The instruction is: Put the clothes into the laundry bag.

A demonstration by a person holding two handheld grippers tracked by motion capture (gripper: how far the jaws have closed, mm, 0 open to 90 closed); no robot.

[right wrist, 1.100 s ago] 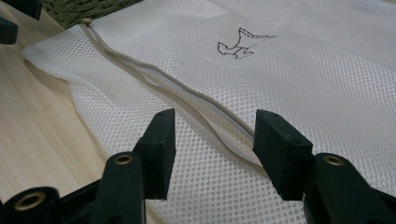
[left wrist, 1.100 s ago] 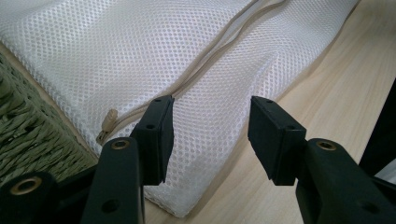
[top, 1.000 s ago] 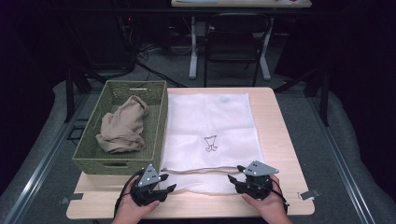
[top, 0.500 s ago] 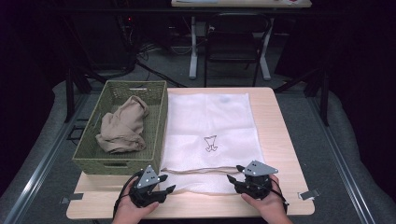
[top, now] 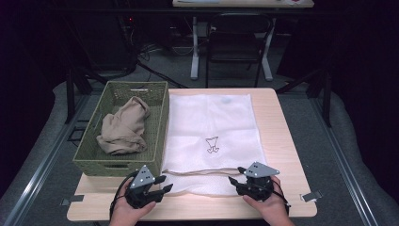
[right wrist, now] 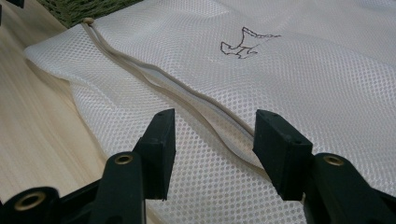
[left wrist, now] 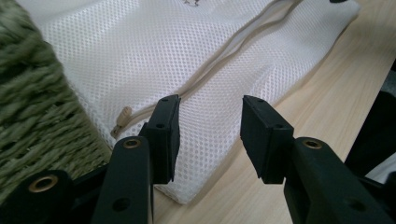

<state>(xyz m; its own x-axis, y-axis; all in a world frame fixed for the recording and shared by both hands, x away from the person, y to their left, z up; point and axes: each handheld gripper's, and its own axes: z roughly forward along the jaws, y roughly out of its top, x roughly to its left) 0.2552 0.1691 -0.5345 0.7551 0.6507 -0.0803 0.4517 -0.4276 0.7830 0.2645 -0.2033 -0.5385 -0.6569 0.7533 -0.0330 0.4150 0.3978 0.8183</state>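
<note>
- Near edge of the table (top: pixel 282 141): both hands lie low and level, jaws pointing away over the mesh laundry bag (top: pixel 211 127).
- Left gripper (top: pixel 159 184), unclenched, has just been narrowing over the bag's near-left corner.
- Right gripper (top: pixel 235 181) gapes astride the zipper (right wrist: pixel 187 95).
- Risk: pads may slip off the thin mesh, or pinch both layers so the bag stays shut.
- Far left: basket (top: pixel 94 160) with tan cloth (top: pixel 123 127).

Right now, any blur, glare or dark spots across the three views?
High view: the room behind is very dark, the table evenly lit, no glare. Left gripper view: the basket up close is soft, the mesh bag sharp. Right gripper view: mesh crisp.
</note>
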